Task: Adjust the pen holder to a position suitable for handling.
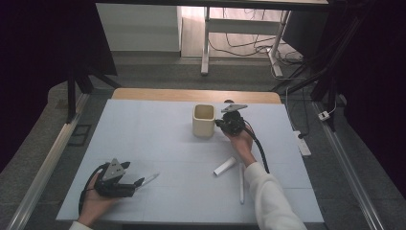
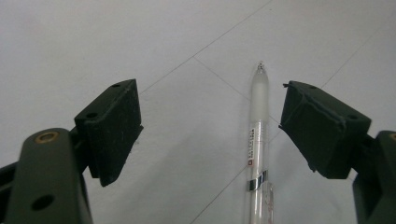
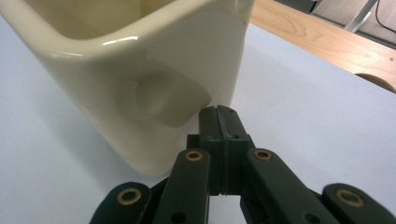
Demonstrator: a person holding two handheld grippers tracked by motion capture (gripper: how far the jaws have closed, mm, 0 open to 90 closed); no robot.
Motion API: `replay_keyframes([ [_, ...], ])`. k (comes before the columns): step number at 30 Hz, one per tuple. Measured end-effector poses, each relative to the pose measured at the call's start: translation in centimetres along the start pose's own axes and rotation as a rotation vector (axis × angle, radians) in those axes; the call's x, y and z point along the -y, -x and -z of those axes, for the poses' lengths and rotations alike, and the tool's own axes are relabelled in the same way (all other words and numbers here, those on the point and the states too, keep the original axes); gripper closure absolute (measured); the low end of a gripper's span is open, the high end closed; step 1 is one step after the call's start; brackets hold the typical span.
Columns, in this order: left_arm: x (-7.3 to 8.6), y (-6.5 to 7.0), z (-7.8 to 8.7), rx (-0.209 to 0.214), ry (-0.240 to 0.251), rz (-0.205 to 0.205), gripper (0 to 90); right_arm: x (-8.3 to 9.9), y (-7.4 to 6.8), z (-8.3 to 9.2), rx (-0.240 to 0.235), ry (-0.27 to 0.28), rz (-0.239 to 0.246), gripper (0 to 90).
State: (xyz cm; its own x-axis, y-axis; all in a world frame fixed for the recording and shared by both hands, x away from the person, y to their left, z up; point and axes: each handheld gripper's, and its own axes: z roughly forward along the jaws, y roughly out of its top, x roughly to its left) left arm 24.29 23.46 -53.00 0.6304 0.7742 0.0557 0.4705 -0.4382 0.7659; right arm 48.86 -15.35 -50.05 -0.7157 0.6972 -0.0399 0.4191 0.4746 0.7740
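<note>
In the high view, the left gripper point(image 1: 139, 183) was seen at the lower left of the frame, held low over the pale counter point(image 1: 158, 143) by a hand point(image 1: 95, 203) entering from the bottom edge. Its jaws were spread apart, and a translucent pen point(image 1: 149, 179) was seen lying just ahead of them, tip pointing toward the upper right. In the left gripper view, the same pen point(image 2: 258, 140) was shown lying flat on the counter between the two black pads point(image 2: 114, 126), nearer the right-hand pad, with neither pad pressed against it; its tip pointed to the top of the frame.

The right gripper point(image 1: 221, 123) was seen right of centre in the high view, held by a hand point(image 1: 242, 143) in a white sleeve point(image 1: 270, 196). Its jaws were closed together on nothing, and their tips were placed just beside the right wall of a cream square cup point(image 1: 204, 120), which stood upright in the upper middle of the frame. In the right gripper view, the closed gripper point(image 3: 218, 114) was seen at the bottom centre, close against the lower wall of the cup point(image 3: 140, 84); whether contact was made could not be told.

A white cap-like tube point(image 1: 224, 166) and a slim white pen point(image 1: 241, 184) were seen lying on the counter at the lower centre-right, near the sleeve.
</note>
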Motion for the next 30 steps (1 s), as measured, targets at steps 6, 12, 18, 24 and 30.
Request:
replay_keyframes([
  [6,0.0,0.0,0.0,0.001,0.0,0.002,19.9,0.2,0.0,0.7,-0.002,0.005,0.003,89.5],
  [12,0.0,0.0,-0.1,0.003,-0.002,0.002,19.9,0.9,-0.1,2.3,-0.017,0.035,-0.005,89.5],
  [18,0.0,0.1,0.0,0.0,-0.004,0.001,19.9,2.2,-0.1,4.2,-0.031,0.06,-0.02,89.5],
  [24,0.0,0.0,0.0,-0.002,-0.003,0.004,19.9,3.5,-0.2,6.1,-0.029,0.096,-0.01,89.3],
  [30,0.1,0.0,0.0,-0.005,-0.004,0.004,20.0,4.6,-0.2,7.9,-0.027,0.116,-0.019,72.1],
])
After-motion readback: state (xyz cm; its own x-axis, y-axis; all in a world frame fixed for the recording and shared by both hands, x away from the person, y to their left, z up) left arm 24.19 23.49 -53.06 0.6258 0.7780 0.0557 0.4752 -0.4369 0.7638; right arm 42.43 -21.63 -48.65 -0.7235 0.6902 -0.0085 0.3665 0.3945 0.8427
